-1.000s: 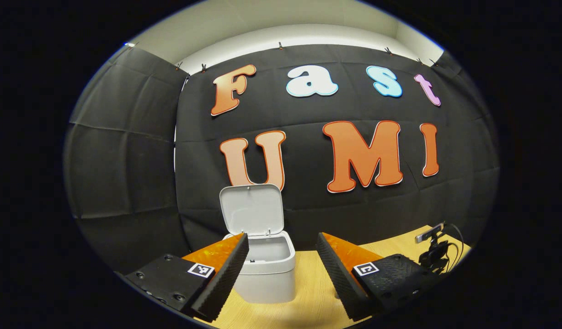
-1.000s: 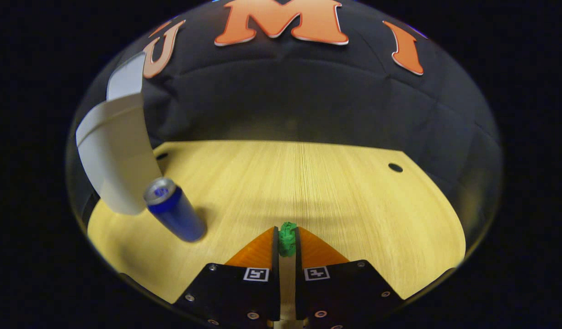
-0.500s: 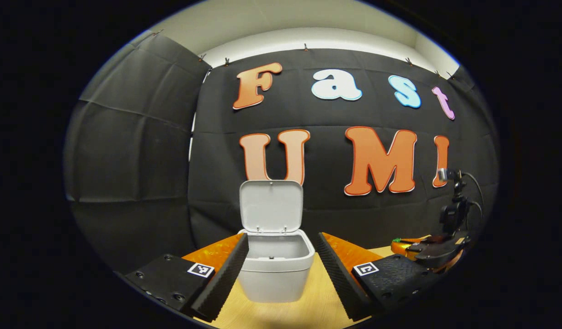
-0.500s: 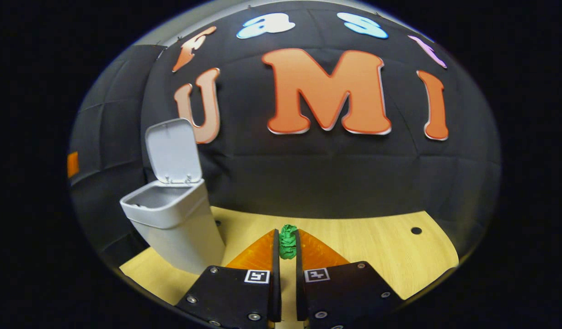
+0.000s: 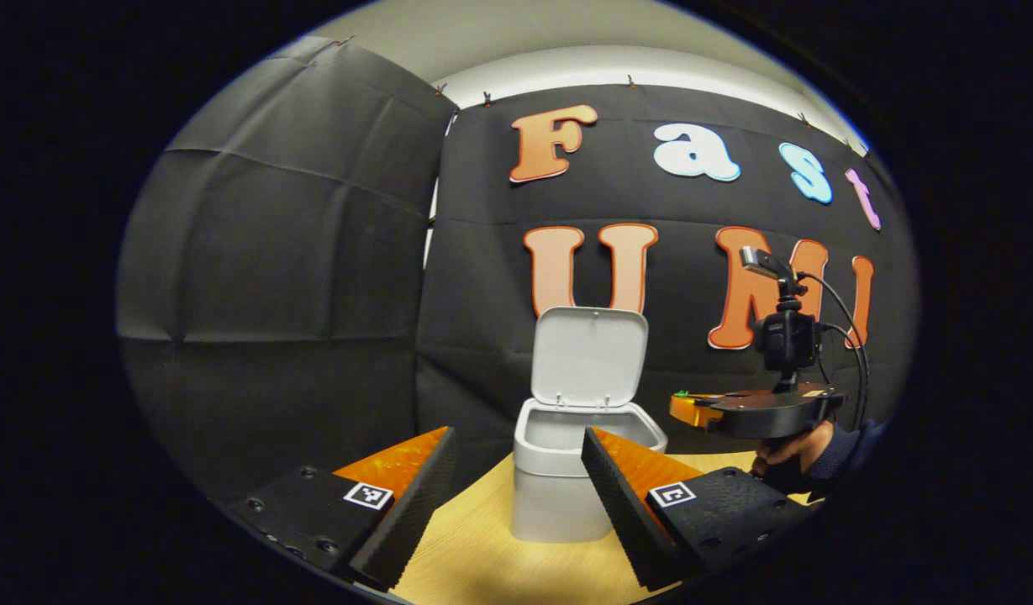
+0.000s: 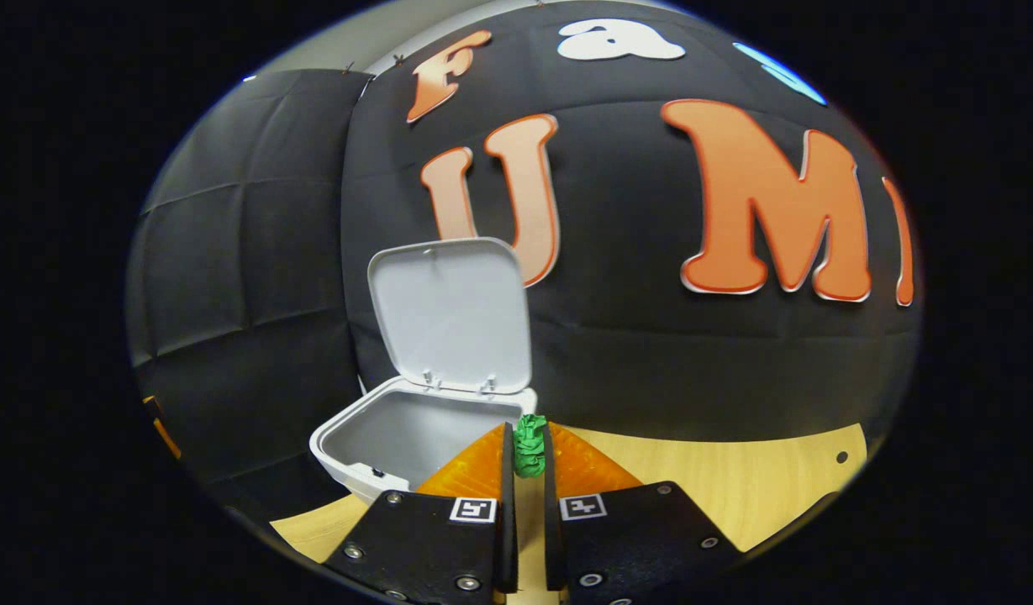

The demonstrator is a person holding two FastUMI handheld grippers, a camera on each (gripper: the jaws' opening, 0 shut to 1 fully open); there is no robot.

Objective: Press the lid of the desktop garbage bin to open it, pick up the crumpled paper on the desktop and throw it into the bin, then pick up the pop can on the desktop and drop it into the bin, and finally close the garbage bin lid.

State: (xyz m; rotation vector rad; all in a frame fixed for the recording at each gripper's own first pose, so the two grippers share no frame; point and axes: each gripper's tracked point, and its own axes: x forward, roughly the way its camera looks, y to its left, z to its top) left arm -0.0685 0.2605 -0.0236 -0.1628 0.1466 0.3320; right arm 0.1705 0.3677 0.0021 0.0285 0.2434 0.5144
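Green paper point(image 6: 529, 444) sits clamped in your right tool point(image 6: 529, 449), which has swung from over the counter point(image 6: 735, 479) up to the bin point(image 6: 382, 437), just short of its rim. Lid point(image 6: 449, 315) stands raised. Left tool point(image 5: 516, 470) idles agape. Judgement: release comes next, once over the opening.

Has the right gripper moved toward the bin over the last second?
Yes. In the left gripper view the right gripper has risen from the table and closed on the bin, now beside its rim, holding the green crumpled paper.
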